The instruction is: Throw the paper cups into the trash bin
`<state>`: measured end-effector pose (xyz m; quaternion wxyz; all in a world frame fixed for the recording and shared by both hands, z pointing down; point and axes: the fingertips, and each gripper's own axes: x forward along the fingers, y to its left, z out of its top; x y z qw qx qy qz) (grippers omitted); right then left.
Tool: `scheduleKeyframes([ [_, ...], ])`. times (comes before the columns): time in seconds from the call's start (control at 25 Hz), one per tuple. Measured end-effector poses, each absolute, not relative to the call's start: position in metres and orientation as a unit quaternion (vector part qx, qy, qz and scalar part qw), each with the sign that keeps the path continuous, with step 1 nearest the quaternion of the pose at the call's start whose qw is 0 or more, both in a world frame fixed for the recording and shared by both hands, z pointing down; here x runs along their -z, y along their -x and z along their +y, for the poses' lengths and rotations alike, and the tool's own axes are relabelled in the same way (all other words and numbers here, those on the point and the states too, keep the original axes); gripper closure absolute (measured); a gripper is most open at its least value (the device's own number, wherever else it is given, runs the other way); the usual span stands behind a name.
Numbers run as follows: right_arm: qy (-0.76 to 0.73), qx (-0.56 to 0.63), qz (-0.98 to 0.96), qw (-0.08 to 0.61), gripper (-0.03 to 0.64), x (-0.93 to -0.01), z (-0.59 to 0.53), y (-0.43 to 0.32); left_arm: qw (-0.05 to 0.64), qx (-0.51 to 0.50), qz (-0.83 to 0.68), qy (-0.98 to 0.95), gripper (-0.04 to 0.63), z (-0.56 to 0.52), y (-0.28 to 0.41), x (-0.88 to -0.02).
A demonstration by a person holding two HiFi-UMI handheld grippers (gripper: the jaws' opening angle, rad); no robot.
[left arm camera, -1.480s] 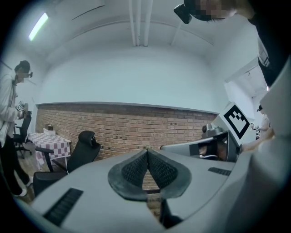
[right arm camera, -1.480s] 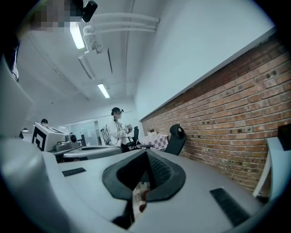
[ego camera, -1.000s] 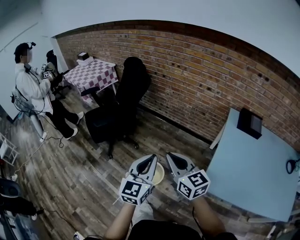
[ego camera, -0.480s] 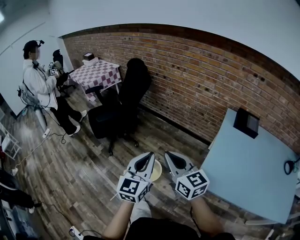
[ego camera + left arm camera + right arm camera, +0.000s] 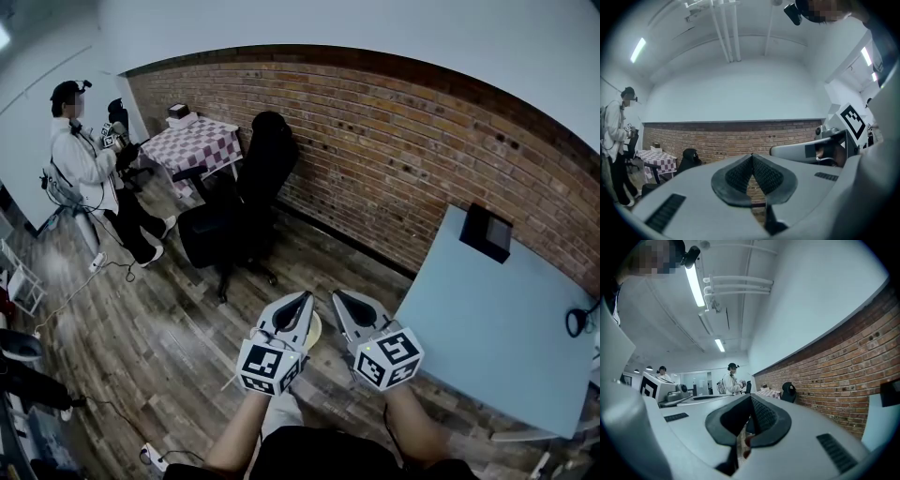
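In the head view both grippers are held side by side close to the body, above the wooden floor, pointing toward the brick wall. My left gripper (image 5: 305,298) is shut; in the left gripper view (image 5: 752,157) its ribbed pads meet with nothing between them. My right gripper (image 5: 339,298) looks shut too, and in the right gripper view (image 5: 751,399) its pads touch at the tips. A pale yellowish round thing (image 5: 316,330) shows just below and between the two grippers; I cannot tell whether it is a paper cup. No trash bin is in view.
A grey-blue table (image 5: 497,328) stands at the right with a black box (image 5: 486,232) on its far corner. A black office chair (image 5: 248,202) and a checkered table (image 5: 192,145) stand by the brick wall (image 5: 422,169). A person (image 5: 89,178) stands at the far left.
Both grippers stay shut and side by side, a little higher in the view. The view has shifted slightly, so the table sits further left.
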<state>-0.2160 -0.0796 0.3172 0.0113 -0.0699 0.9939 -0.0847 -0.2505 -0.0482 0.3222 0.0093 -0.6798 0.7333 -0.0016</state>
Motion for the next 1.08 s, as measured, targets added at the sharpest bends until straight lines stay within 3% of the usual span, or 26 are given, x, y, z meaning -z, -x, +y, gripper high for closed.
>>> scheduleKeyframes([
  [1.08, 0.087, 0.086, 0.992, 0.013, 0.62, -0.318, -0.067, 0.134, 0.008, 0.011, 0.727, 0.686, 0.584, -0.03, 0.167, -0.316],
])
